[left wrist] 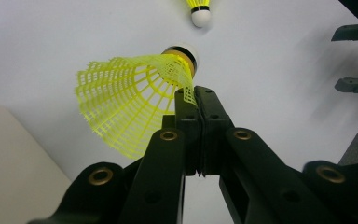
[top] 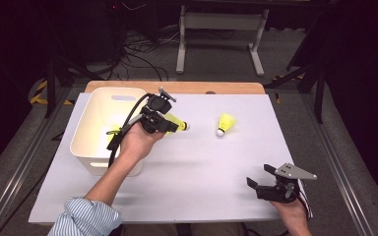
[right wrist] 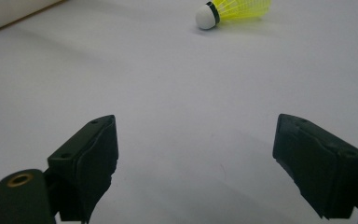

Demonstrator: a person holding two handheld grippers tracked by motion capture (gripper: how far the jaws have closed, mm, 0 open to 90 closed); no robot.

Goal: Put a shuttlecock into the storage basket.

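Left gripper point(top: 170, 125) clamped on the skirt edge of a yellow shuttlecock point(left wrist: 135, 100), just beside the white bin point(top: 91, 130), right gripper point(top: 261, 179) spread wide, far from the bin, second shuttlecock point(top: 225, 124) on the counter point(top: 202, 167) between.

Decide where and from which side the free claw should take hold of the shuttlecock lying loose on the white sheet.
Best taken probably by the yellow skirt of the loose shuttlecock, coming down from above with the open right claw. It lies on its side, white cork toward the person, so the skirt stands proud of the sheet and gives under the pads; the round cork might slip.
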